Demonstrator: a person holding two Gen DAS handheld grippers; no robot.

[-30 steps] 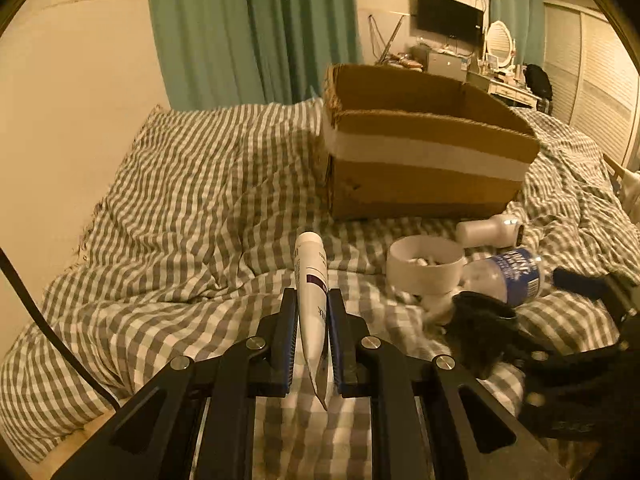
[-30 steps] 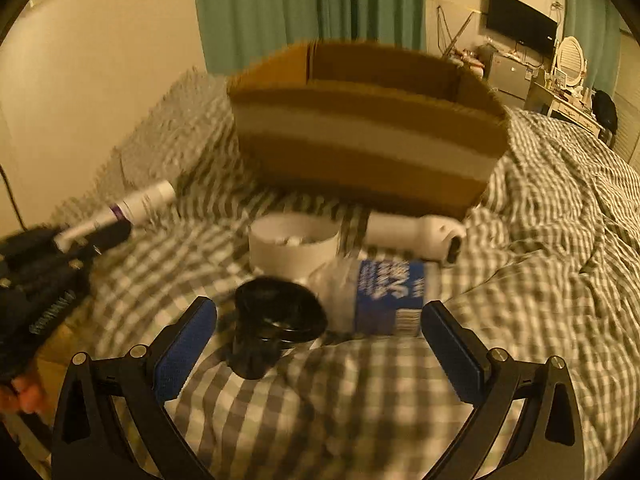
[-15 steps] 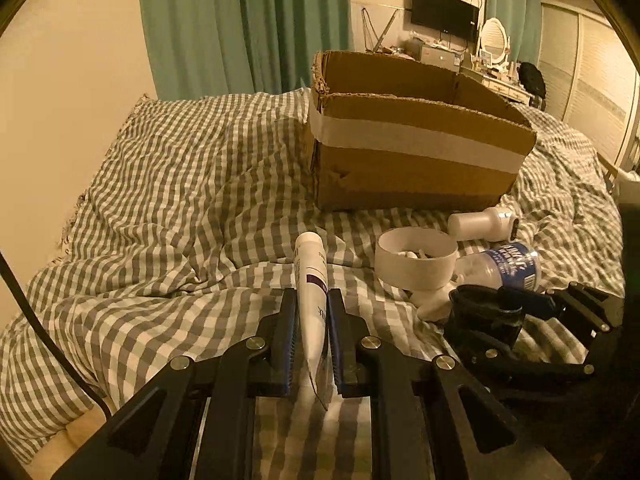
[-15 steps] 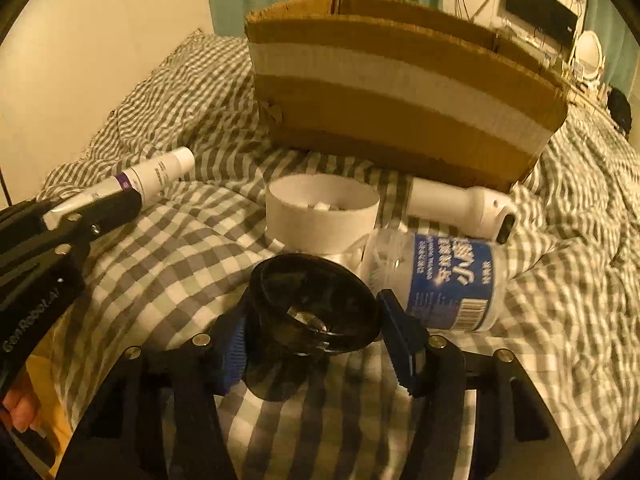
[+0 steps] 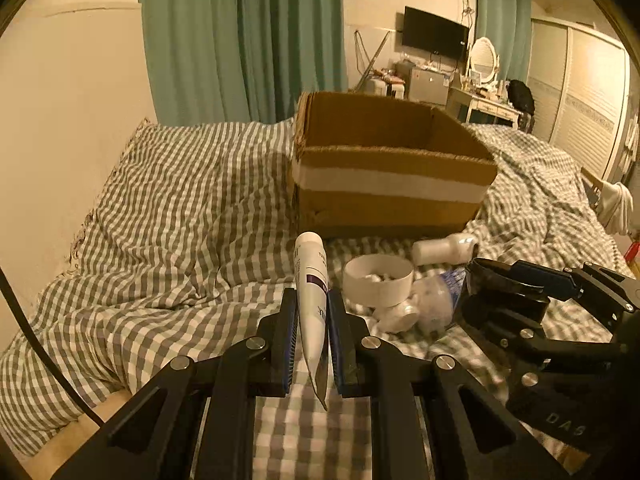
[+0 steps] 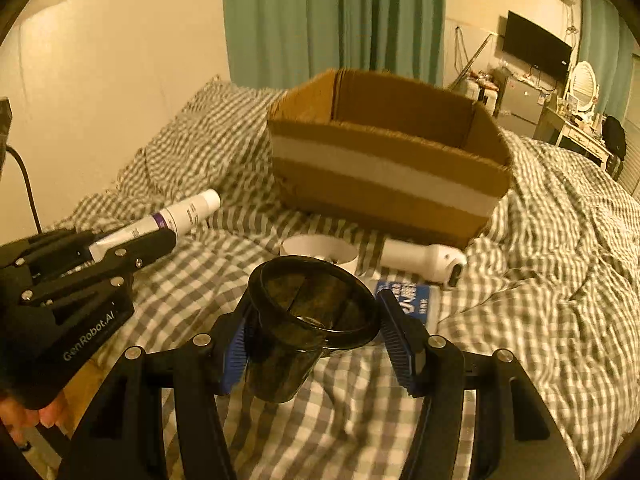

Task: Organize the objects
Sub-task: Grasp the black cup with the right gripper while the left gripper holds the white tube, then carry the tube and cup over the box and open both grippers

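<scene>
On the checked bedspread (image 5: pixel 180 208), the left gripper (image 5: pixel 312 344) was pinching a white tube (image 5: pixel 311 292) between its two blue-lined fingers (image 5: pixel 289 344), cap pointing forward toward the cardboard box (image 5: pixel 384 184), crimped tail hanging down behind the pads. And over on the other side, the right gripper (image 6: pixel 316 344) had its fingers clamped on a dark translucent cup (image 6: pixel 304 320), held tilted, its open mouth facing the camera, clear of the bedding as far as the left view showed. From the left camera that same cup (image 5: pixel 500 292) showed up at right, gripped between black linkages.

Between the grippers and the box lay the rest: a white round tub (image 5: pixel 378 284) with small pale pieces inside, a clear bottle with a blue label (image 6: pixel 412 304) lying on its side just beside it, and a white bottle (image 6: pixel 424 258) lying flat close to the box's front wall. The box sat open on the bed, a pale tape band across its front. Teal curtains (image 5: pixel 240 40) hung behind.
</scene>
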